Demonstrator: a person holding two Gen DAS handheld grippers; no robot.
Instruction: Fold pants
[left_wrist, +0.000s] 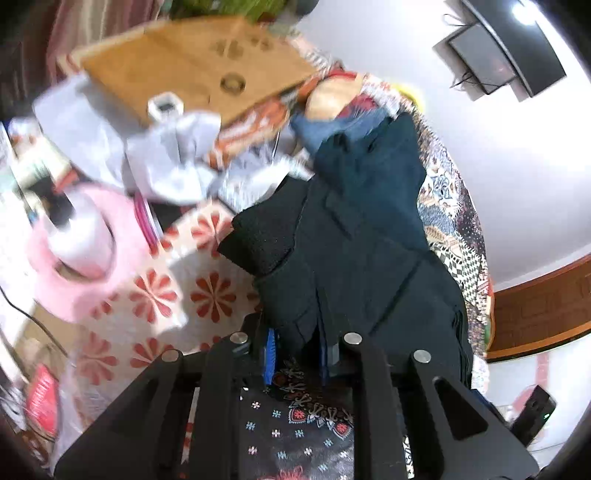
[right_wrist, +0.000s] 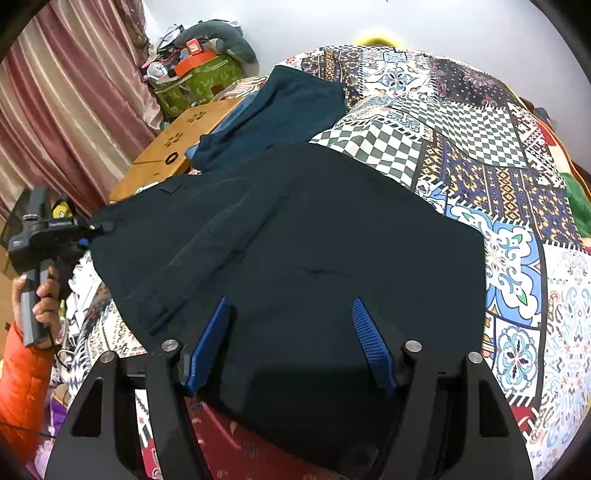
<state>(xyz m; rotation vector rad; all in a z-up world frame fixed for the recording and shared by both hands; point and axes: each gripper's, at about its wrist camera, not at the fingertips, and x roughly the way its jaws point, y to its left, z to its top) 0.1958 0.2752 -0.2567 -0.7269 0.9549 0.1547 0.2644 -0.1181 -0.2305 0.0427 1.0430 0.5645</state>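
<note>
Dark navy pants (right_wrist: 295, 240) lie spread across the patchwork quilt (right_wrist: 498, 192) on the bed. My right gripper (right_wrist: 290, 332) hovers over their near part, its blue pads (right_wrist: 207, 343) wide apart and open. My left gripper (left_wrist: 295, 345) is shut on a bunched edge of the pants (left_wrist: 351, 240), with the fabric lifted in a fold between its fingers. In the right wrist view the left gripper (right_wrist: 94, 230) pinches the pants' left edge, held by a hand in an orange sleeve (right_wrist: 22, 376).
A second, teal garment (right_wrist: 288, 107) lies beyond the pants. A wooden lap table (right_wrist: 173, 155) and a green storage bag (right_wrist: 199, 81) stand at the bed's far left, by striped curtains (right_wrist: 66, 110). White cloth (left_wrist: 166, 158) and a pink item (left_wrist: 74, 258) lie on a floral sheet (left_wrist: 177, 295).
</note>
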